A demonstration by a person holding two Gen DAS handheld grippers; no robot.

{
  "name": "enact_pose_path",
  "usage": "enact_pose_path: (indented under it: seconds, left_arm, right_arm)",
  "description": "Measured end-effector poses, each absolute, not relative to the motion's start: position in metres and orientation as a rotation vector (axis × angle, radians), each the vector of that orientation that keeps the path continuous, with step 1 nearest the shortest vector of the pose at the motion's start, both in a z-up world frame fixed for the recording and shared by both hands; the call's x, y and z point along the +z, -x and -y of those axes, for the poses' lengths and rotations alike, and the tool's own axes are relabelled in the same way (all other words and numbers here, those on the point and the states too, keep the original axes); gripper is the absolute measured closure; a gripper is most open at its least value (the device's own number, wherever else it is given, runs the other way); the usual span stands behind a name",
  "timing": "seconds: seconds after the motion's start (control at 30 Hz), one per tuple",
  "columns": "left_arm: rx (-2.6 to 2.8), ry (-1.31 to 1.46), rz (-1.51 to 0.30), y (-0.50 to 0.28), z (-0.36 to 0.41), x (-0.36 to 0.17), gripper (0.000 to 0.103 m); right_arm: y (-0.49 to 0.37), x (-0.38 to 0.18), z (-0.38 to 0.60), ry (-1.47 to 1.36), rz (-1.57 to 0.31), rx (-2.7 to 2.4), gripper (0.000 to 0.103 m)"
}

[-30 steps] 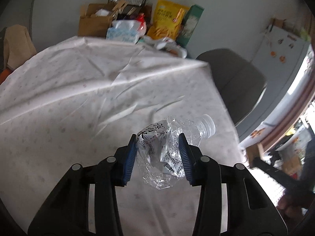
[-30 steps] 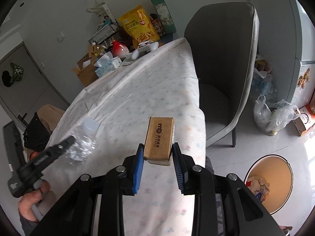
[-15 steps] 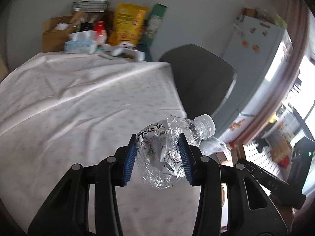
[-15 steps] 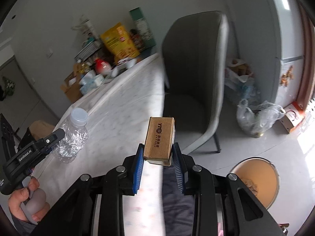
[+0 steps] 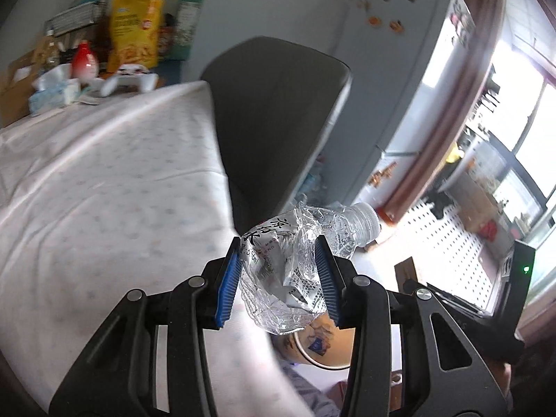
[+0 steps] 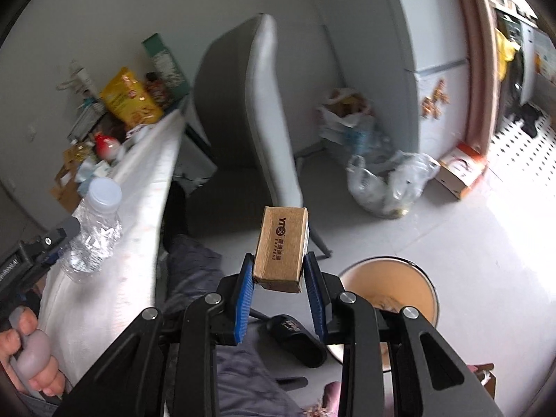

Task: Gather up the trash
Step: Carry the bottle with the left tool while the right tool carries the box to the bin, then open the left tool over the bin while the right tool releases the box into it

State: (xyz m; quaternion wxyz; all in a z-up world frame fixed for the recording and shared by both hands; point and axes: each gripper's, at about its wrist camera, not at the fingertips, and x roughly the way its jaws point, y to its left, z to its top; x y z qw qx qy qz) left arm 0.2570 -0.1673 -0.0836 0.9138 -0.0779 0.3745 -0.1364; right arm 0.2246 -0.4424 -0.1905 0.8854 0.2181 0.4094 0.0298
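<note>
left gripper (image 5: 279, 274) pinches a crushed water bottle (image 5: 299, 264); right gripper (image 6: 279, 290) clamps a small cardboard box (image 6: 281, 248) above the bin (image 6: 410, 288).

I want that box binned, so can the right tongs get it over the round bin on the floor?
Probably yes: the right tongs grip the cardboard box, and the open bin sits just beyond with nothing between.

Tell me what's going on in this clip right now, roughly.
A person is collecting trash with two tools. The left hand-held gripper is shut on a crushed plastic bottle; the right hand-held gripper is shut on a small cardboard box. Both are held off the edge of the cloth-covered table, above the floor near a round bin. Nothing has been dropped in yet.
</note>
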Motion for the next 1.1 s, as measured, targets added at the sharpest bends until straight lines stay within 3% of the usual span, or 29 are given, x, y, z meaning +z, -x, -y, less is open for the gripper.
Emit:
enact_pose_path:
  seconds: [0.3, 0.4, 0.47, 1.03, 1.07, 1.1]
  left_arm:
    - [-0.344, 0.105, -0.822, -0.270, 0.217, -0.098, 0.061]
    - [-0.365, 0.090, -0.835, -0.272, 0.230, -0.103, 0.061]
    - [-0.376, 0.082, -0.846, -0.274, 0.236, -0.107, 0.061]
    - [-0.548, -0.020, -0.970, -0.284, 0.340, -0.146, 0.059]
    - [-0.559, -0.014, -0.974, -0.284, 0.343, -0.148, 0.042]
    - [-0.566, 0.003, -0.972, -0.285, 0.345, -0.148, 0.018]
  right_arm:
    - [-0.223, -0.225, 0.488, -0.507, -0.887, -0.036, 0.071]
    - [-0.219, -0.228, 0.499, -0.527, -0.876, -0.055, 0.053]
    - [-0.214, -0.230, 0.507, -0.529, -0.864, -0.073, 0.049]
    - [-0.170, -0.240, 0.595, -0.625, -0.803, -0.243, 0.046]
    - [-0.168, -0.241, 0.598, -0.628, -0.802, -0.251, 0.045]
    - [-0.166, -0.243, 0.602, -0.632, -0.802, -0.259, 0.045]
